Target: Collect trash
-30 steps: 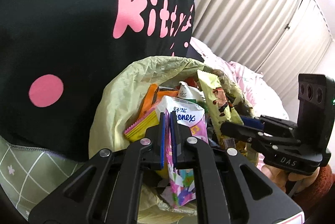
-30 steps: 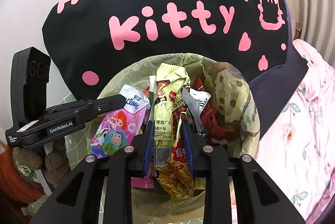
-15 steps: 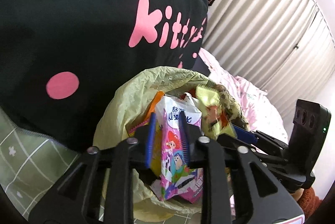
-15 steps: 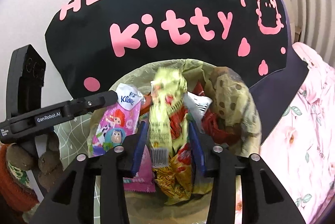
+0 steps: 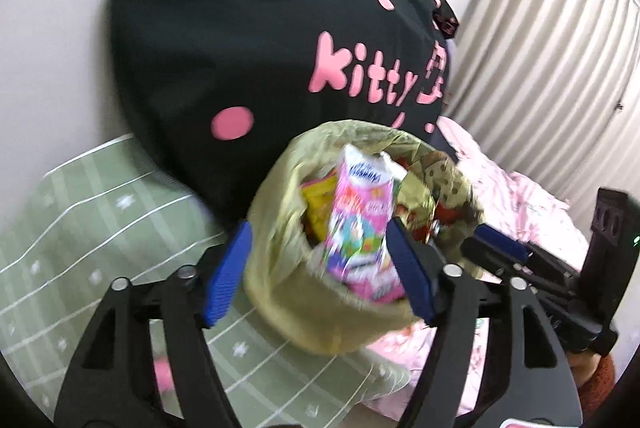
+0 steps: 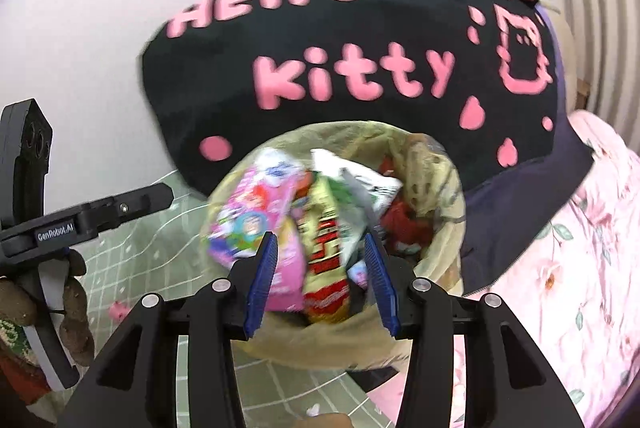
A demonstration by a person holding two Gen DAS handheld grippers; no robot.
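With both tongs, left gripper (image 5: 320,268) and right gripper (image 6: 322,282), just sprung wide and empty: grip the light, crinkly, slippery tissue pack (image 5: 360,228) ahead by its edge.

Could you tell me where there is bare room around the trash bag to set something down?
The green grid sheet left of the trash bag is mostly bare, bordered by the black pillow behind. The pink floral bedding to the right also lies open. The bag's mouth is crowded with wrappers, including the pink tissue pack.
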